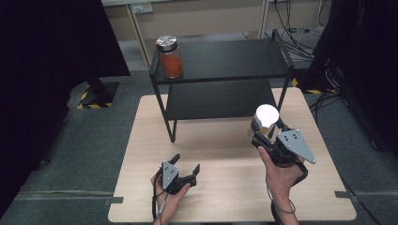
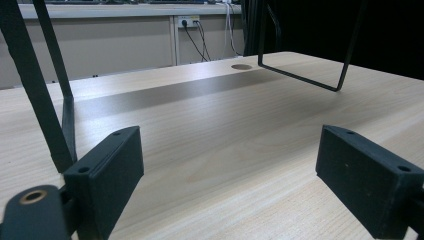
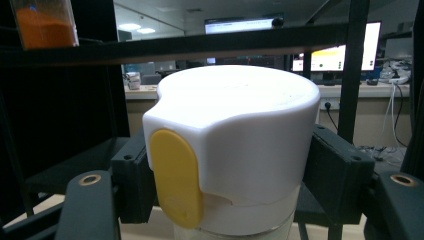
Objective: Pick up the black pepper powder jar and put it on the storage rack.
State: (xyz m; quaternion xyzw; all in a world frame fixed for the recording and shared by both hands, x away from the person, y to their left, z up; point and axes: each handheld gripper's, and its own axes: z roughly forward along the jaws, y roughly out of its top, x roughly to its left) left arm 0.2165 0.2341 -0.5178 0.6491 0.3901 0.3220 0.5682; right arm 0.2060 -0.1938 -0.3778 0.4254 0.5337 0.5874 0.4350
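Observation:
My right gripper [image 1: 268,131] is shut on a container with a white cap [image 1: 266,114] and holds it above the table, in front of the black rack's right side. In the right gripper view the white cap [image 3: 240,125] has a yellow tab on its left, and the black pads [image 3: 340,175] press on both sides of it. A clear body shows just under the cap. My left gripper [image 1: 187,162] rests low near the table's front edge, open. Nothing but bare wood [image 2: 230,170] lies between its jaws.
A black two-tier rack [image 1: 220,51] stands at the far half of the wooden table [image 1: 141,140]. A jar of orange powder [image 1: 170,57] with a metal lid sits on its top tier, far left. The rack's thin legs [image 2: 40,85] rise close ahead of the left gripper.

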